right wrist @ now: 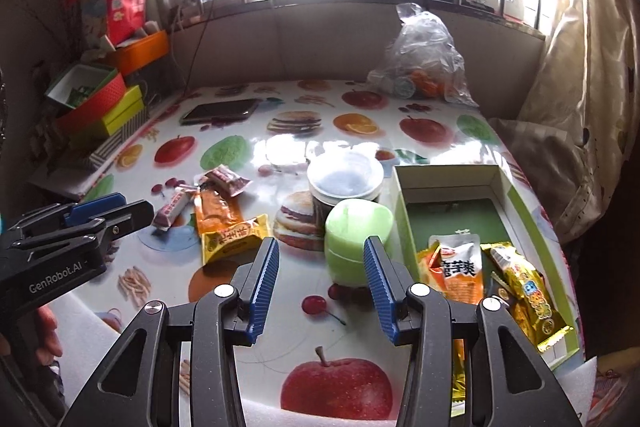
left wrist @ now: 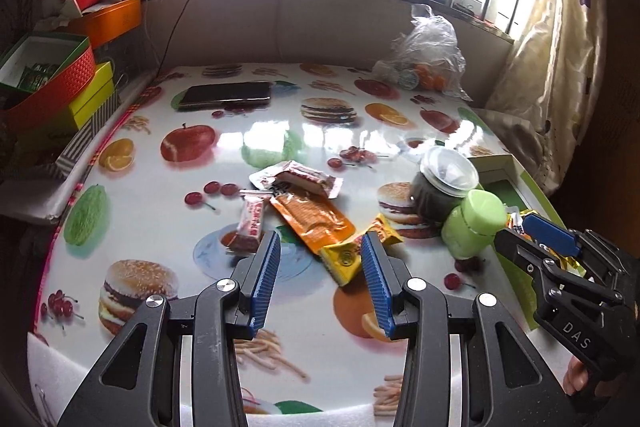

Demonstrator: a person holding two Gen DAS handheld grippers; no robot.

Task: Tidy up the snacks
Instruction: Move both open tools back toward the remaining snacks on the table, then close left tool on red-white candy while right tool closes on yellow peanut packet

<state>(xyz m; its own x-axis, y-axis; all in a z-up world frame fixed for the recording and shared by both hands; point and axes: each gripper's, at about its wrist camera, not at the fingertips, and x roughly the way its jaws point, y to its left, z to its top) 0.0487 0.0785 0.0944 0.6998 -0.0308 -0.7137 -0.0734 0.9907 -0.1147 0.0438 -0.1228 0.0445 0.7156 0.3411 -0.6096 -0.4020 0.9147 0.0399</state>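
Loose snack packets lie mid-table: an orange packet [left wrist: 310, 221], a yellow packet [left wrist: 352, 253], a pink-white bar [left wrist: 250, 225] and a red-white packet [left wrist: 298, 179]. My left gripper [left wrist: 320, 247] is open and empty just in front of the orange and yellow packets. My right gripper [right wrist: 318, 253] is open and empty, facing a green container [right wrist: 354, 239] with a lidded cup [right wrist: 344, 181] behind it. To its right a green-lined box [right wrist: 452, 187] holds several packets [right wrist: 460, 267]. The same loose packets [right wrist: 218, 211] show left in the right wrist view.
A phone [left wrist: 226, 95] lies at the table's far left. A clear plastic bag [left wrist: 426, 61] of items sits at the far right. Stacked orange and yellow boxes [left wrist: 60, 87] stand left of the table. A curtain [left wrist: 560, 67] hangs on the right.
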